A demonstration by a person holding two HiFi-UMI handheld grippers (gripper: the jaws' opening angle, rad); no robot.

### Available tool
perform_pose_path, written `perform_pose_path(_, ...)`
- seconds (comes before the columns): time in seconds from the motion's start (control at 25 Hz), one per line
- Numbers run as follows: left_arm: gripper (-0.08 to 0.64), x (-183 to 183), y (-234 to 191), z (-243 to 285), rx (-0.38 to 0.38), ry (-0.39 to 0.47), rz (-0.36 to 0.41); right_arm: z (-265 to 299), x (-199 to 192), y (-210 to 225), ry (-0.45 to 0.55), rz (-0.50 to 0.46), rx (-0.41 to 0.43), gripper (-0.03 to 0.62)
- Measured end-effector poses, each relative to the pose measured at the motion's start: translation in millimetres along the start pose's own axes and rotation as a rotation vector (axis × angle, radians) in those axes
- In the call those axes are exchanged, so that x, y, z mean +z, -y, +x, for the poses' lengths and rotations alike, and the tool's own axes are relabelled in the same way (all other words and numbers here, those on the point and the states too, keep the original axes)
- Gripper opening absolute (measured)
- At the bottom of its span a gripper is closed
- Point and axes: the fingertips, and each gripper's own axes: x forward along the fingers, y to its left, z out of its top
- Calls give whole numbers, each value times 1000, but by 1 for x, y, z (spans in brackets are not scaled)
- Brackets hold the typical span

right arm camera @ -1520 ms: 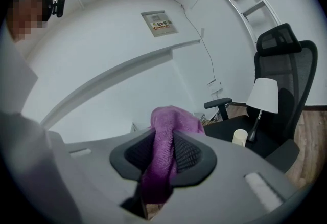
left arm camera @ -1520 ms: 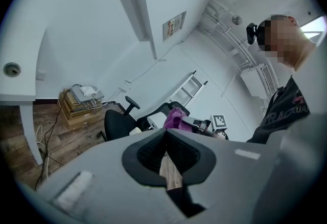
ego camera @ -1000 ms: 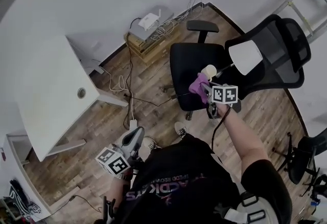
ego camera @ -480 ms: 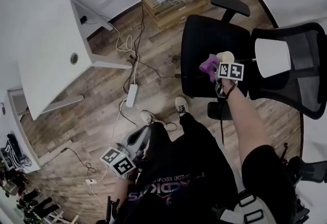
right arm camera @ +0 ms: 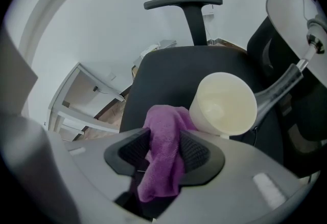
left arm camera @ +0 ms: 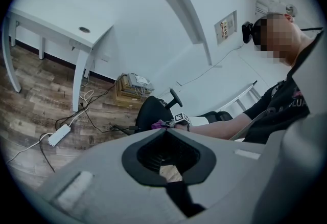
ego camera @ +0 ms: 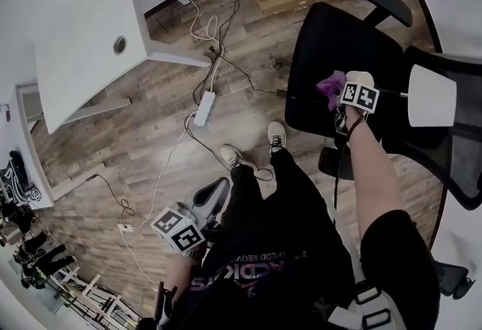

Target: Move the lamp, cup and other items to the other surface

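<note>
The right tool [ego camera: 340,95] [right arm camera: 165,135] points steeply down over the seat of the black office chair [ego camera: 316,50] [right arm camera: 168,74], at the far right of the scene. Its jaws have just been opening and stand apart, and the purple cloth [ego camera: 328,85] [right arm camera: 162,166] lies loosely between them. The cloth's far end bunches up on the seat, just left of the cream cup [ego camera: 364,79] [right arm camera: 225,105]. In the right gripper view the cup's open mouth faces the camera and its side touches the cloth.

The lamp [ego camera: 431,95] [right arm camera: 291,8] is on the chair too. Its white shade lies against the chair's backrest, right of the cup, and its grey stem [right arm camera: 278,90] runs from the shade down past the cup's right side.

The left tool [ego camera: 220,185] [left arm camera: 164,131] hangs low at the near left, beside the person's leg. Its jaws are closed together with nothing between them.

The white desk [ego camera: 68,27] [left arm camera: 56,18] stands at the far left, well apart from the chair. A power strip [ego camera: 205,108] with trailing cables lies on the wooden floor [ego camera: 113,170] between desk and chair
</note>
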Motion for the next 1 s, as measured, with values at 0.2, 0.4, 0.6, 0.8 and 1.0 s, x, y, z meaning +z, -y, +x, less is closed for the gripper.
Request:
perform_pose_path(0.2, -2, -3, -5, 2, -36, -5, 0, -4, -8, -6, 4, -22, -10, 242)
perform_pose_path(0.4, -2, 4, -2, -7, -75, 20, 32, -43, -1, -13, 83, -34, 24, 243)
perform_pose_path(0.6, -2, 15, 0, -25, -109, 68, 69, -104, 10, -28, 231, -33, 81, 3)
perform_pose_path(0.8, -2, 31, 2, -47, -131, 147, 128, -162, 19, -115, 332, -158, 332, 3)
perform_pose_path(1.0, -2, 49, 8, -80, -149, 247, 176, -239, 9, -251, 384, -322, 659, 3)
